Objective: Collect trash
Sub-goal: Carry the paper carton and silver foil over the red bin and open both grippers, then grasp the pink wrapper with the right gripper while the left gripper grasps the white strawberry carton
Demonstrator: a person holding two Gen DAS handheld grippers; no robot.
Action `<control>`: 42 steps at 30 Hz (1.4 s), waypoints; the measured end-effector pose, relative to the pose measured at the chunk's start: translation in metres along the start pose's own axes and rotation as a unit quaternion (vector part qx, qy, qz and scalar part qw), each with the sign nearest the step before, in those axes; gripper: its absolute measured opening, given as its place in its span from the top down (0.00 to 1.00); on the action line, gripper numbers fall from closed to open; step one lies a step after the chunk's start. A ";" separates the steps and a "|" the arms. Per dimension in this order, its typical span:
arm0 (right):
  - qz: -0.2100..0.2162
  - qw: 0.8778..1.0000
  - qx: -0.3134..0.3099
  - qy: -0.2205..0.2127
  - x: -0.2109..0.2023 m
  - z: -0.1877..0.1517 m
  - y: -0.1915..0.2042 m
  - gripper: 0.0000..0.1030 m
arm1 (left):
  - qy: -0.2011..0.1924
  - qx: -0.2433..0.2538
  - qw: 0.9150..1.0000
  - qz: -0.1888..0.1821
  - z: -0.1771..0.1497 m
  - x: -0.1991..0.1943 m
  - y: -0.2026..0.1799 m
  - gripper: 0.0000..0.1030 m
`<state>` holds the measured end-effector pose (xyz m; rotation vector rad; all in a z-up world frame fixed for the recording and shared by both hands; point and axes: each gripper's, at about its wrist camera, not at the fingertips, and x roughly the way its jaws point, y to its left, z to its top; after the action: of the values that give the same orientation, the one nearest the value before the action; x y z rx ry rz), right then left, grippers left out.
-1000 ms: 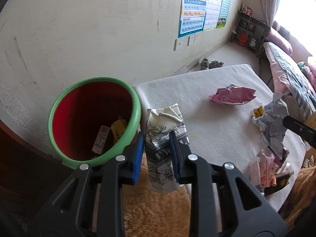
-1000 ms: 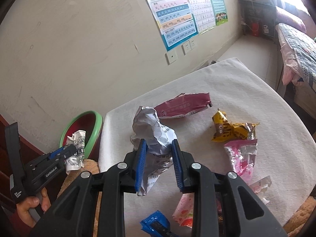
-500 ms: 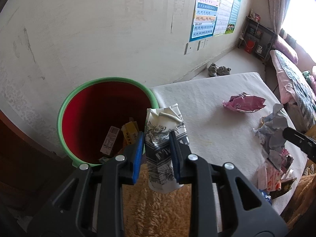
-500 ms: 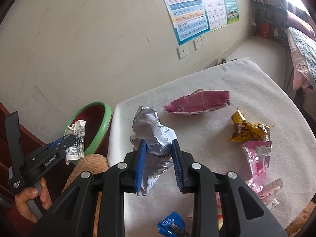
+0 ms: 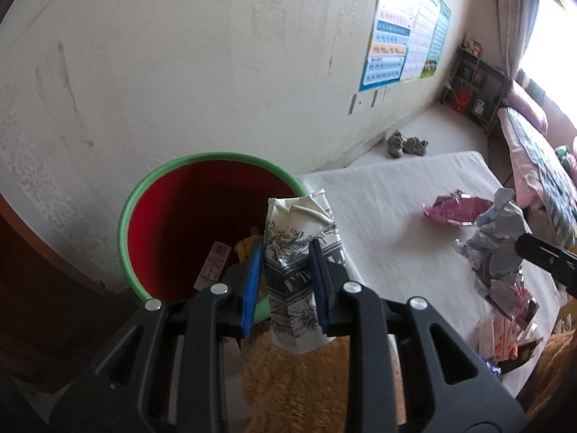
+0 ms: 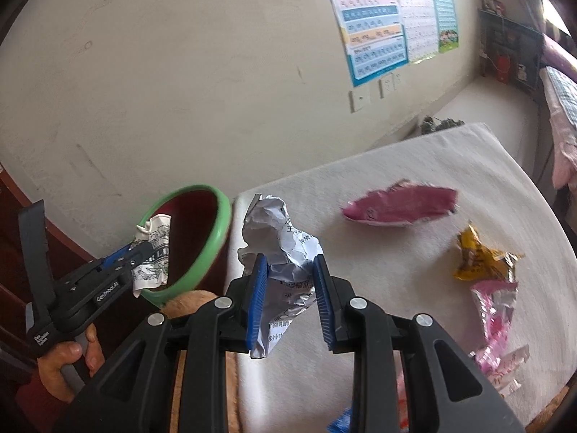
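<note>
Both grippers have slid toward the bin since the earlier frames; its mouth now fills more of the left wrist view.

Far left: red plastic bin (image 5: 187, 223), round, smooth green rim, against a scuffed plaster wall. Flat printed scraps lie at its bottom.

Left gripper (image 5: 285, 281): blue ribbed pads clamped on a crushed black-and-white patterned carton (image 5: 299, 270), upright, top edge buckled, held just over the bin's near rim.

Centre: right gripper (image 6: 290, 297), pads pinching a crumpled printed paper wad (image 6: 281, 249), creased, held above the white textured table cover (image 6: 414, 259).

Right, loose on the cover: a flattened pink foil wrapper (image 6: 400, 205), a twisted yellow wrapper (image 6: 479, 259), and a glossy pink-white packet (image 6: 494, 310).
</note>
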<state>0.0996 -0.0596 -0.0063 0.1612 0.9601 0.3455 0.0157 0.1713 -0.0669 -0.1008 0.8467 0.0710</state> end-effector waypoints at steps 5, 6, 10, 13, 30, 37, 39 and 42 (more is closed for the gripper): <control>0.022 1.000 -0.019 0.007 0.018 0.014 0.031 0.75 | -0.002 -0.021 1.000 0.002 0.003 0.003 0.024 0.76; 0.031 0.999 -0.022 0.011 0.024 0.018 0.039 0.75 | -0.003 -0.026 1.000 0.004 0.004 0.003 0.030 0.76; 0.051 0.998 -0.039 0.026 0.047 0.027 0.067 0.75 | -0.008 -0.045 0.999 0.010 0.008 0.005 0.054 0.76; 0.067 0.996 -0.048 0.034 0.063 0.035 0.089 0.75 | -0.010 -0.057 0.998 0.014 0.010 0.006 0.068 0.76; 0.103 0.993 -0.052 0.007 0.080 0.071 0.125 0.58 | -0.008 -0.092 0.995 0.025 0.021 0.017 0.100 0.50; 0.038 0.998 -0.041 0.002 0.038 0.043 0.053 0.58 | -0.008 -0.060 0.998 0.010 0.020 0.008 0.069 0.50; -0.003 0.999 -0.036 0.002 0.020 0.030 0.018 0.58 | -0.004 -0.050 0.999 0.000 0.019 0.008 0.054 0.50; -0.060 0.998 -0.010 0.004 -0.005 0.015 -0.041 0.57 | 0.004 -0.034 0.999 -0.018 0.017 0.007 0.029 0.50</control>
<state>0.1181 -0.0992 -0.0060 0.0835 0.9701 0.2464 0.0304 0.2019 -0.0625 -0.1806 0.8501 0.0663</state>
